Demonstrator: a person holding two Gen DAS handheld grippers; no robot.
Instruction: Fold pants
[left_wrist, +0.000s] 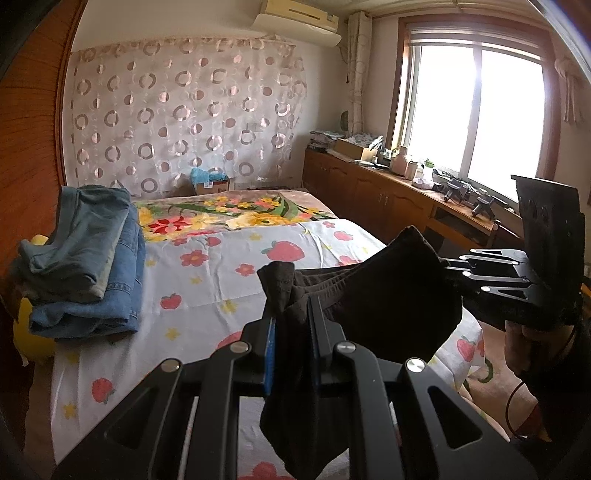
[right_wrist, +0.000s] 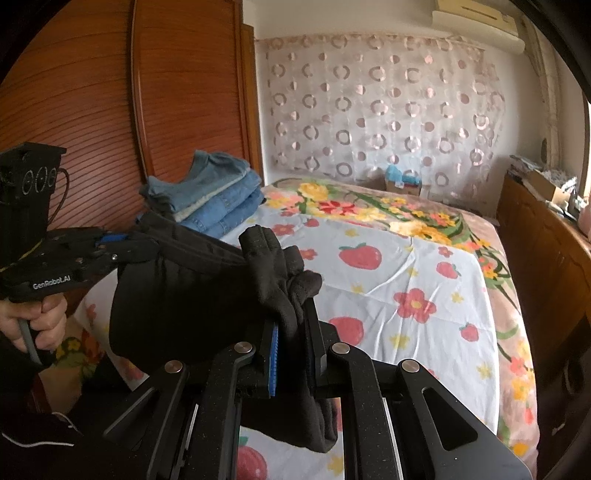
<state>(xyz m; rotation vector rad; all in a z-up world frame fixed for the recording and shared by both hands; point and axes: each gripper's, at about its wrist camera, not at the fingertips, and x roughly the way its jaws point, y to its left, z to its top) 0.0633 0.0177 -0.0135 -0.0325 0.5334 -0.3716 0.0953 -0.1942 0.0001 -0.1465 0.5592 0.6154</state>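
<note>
Right wrist alone shows hand (right_wrist: 31, 325) gripping handle.

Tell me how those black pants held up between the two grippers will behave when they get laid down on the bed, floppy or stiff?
Probably floppy: the black pants sag between the left gripper and right gripper, bunching at each pinch. Likely light, since small pinches hold them up. They may wrinkle on the bedsheet rather than lie flat unaided.

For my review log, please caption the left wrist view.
Left tool and right tool shut on black pants, held above the bed beside folded jeans.
</note>
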